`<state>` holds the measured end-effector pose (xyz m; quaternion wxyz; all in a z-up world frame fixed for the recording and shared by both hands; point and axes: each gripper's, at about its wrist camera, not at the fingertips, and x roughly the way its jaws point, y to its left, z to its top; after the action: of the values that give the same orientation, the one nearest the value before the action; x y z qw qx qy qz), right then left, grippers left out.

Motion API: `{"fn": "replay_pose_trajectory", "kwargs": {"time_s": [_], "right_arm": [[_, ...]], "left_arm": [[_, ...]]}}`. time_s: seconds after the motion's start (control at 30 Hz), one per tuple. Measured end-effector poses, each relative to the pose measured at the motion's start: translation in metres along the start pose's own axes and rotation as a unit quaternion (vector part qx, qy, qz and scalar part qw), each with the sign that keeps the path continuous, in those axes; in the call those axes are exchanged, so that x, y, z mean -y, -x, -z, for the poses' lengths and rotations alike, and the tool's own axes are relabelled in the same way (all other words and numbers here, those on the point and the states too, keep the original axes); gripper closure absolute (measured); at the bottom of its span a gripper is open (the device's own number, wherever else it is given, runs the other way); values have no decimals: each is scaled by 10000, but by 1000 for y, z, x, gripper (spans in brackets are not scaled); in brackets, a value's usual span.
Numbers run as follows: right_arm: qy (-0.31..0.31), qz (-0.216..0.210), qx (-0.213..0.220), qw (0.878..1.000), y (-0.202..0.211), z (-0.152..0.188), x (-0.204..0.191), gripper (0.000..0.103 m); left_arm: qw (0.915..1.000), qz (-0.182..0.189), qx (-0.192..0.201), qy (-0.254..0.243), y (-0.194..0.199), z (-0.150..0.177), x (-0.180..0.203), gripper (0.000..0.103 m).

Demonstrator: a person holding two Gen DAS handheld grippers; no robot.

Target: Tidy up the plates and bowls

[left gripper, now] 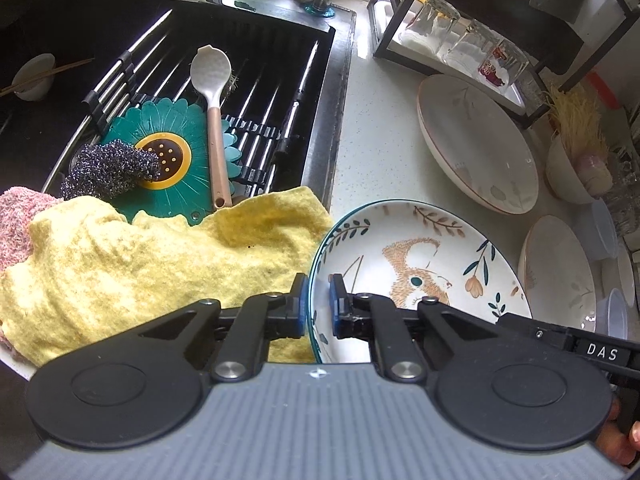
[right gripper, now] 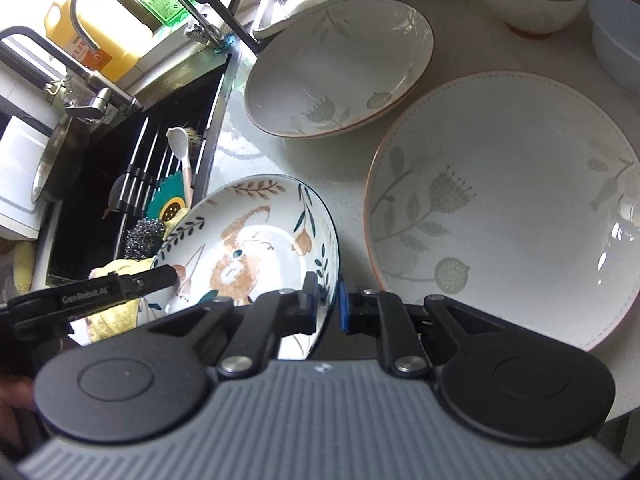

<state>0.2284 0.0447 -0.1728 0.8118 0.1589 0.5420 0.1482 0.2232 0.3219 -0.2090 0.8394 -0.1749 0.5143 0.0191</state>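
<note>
Both grippers, left (left gripper: 318, 304) and right (right gripper: 328, 304), clamp the fox plate's (left gripper: 416, 264) rim (opposite edges), jaws nearly closed.

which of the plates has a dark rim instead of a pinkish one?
The rabbit plate, clamped at opposite edges by the left claw and right claw. The two pale floral plates on the counter have pinkish-brown rims.

Yellow cloth (left gripper: 168, 256), spoon (left gripper: 212, 80) (perhaps silicone)
</note>
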Motion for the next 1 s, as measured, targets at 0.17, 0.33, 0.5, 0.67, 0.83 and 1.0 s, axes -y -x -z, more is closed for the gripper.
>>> {"fn": "replay_pose_trajectory", "kwargs": {"time_s": [0.17, 0.33, 0.5, 0.67, 0.83, 1.0], "right_arm": [[128, -113, 208, 9996, 16, -3, -2, 90], [115, -183, 373, 9991, 29, -6, -3, 90], [118, -254, 663, 9974, 47, -12, 0, 90], [99, -178, 900, 9957, 63, -16, 7, 90], [-4, -41, 1133, 9935, 80, -21, 24, 90], [-171, 139, 1372, 9903, 96, -25, 46, 90]], "left_arm": [[9997, 63, 240, -26, 20, -1, 6, 91], [9991, 166, 401, -41, 35, -4, 12, 91], [9977, 286, 594, -148, 49, -9, 25, 92], [9957, 470, 748, -278, 53, -17, 45, 92], [9937, 693, 730, -498, 48, -25, 72, 92], [9908, 902, 659, -768, 38, -33, 104, 92]]}}
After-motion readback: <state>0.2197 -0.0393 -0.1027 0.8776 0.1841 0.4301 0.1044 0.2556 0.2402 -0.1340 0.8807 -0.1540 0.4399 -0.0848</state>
